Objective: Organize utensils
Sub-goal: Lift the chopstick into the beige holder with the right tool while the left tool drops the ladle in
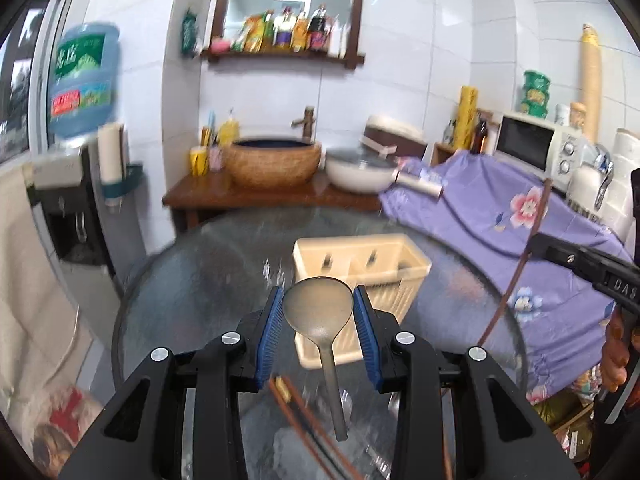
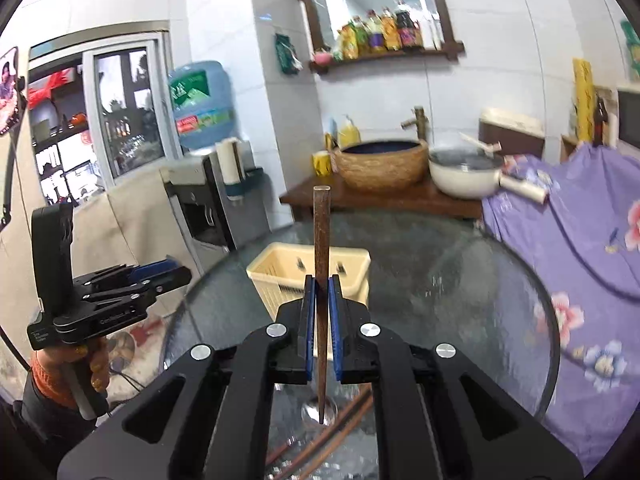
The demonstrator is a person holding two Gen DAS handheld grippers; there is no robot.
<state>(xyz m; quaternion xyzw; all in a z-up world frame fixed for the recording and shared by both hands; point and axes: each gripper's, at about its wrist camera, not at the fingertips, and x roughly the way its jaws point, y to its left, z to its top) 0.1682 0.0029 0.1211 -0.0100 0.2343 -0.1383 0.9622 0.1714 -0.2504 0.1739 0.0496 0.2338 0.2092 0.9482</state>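
Your left gripper (image 1: pixel 318 312), matt black plastic with ribbed blue pads (image 1: pixel 267 332), frames a dull, brushed-metal spoon (image 1: pixel 318 312). Your right gripper (image 2: pixel 319 308) holds a dark, smooth wooden chopstick (image 2: pixel 321 232). Beneath lies a glossy, textured glass table (image 2: pixel 460 280), bearing a cream slotted plastic basket (image 2: pixel 280 268); beside it drapes a purple floral cloth (image 2: pixel 580 240).

You face white glossy wall tiles (image 1: pixel 400 92) with a dark wood-framed mirror shelf (image 1: pixel 288 16) of bottles. Below it a brown wooden washstand (image 1: pixel 208 194) carries a woven-pattern round basin (image 1: pixel 276 164). Left stands a water dispenser with a blue bottle (image 2: pixel 202 104) beside a metal-framed window (image 2: pixel 120 108). Right, a purple floral cloth (image 1: pixel 520 216) lies before a white microwave oven (image 1: pixel 536 144).
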